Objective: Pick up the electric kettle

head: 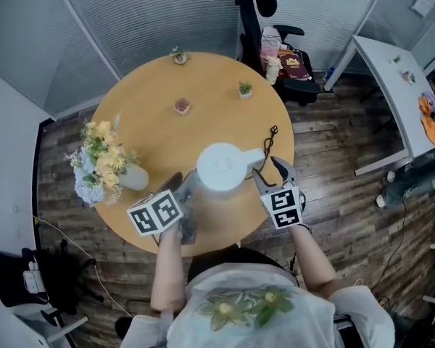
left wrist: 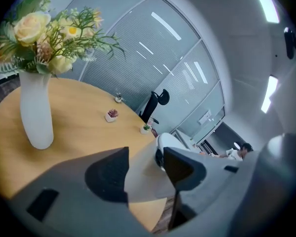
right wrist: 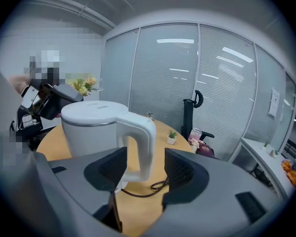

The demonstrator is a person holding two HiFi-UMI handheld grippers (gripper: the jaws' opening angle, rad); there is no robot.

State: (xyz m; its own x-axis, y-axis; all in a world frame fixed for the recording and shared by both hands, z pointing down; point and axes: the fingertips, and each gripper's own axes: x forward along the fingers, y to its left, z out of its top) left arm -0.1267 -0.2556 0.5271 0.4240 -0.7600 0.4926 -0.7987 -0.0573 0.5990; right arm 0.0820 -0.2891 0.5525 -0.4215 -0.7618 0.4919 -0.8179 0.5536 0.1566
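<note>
The white electric kettle (head: 221,167) stands in the middle of the round wooden table (head: 141,100), its handle (head: 255,158) pointing right. In the right gripper view the kettle (right wrist: 89,127) is close ahead. Its handle (right wrist: 140,132) stands upright in the gap of my right gripper (right wrist: 140,164), open, with space at the right jaw. My left gripper (head: 187,185) is at the kettle's near left side. In the left gripper view the kettle's pale spout (left wrist: 143,174) fills the gap of my left gripper (left wrist: 145,157) from pad to pad.
A white vase of yellow flowers (head: 105,167) stands left of the kettle, close to my left hand. The kettle's black cord (head: 272,138) trails off to the right. Small potted plants (head: 181,106) dot the far side. An office chair (head: 264,20) and a white desk (head: 391,93) stand beyond.
</note>
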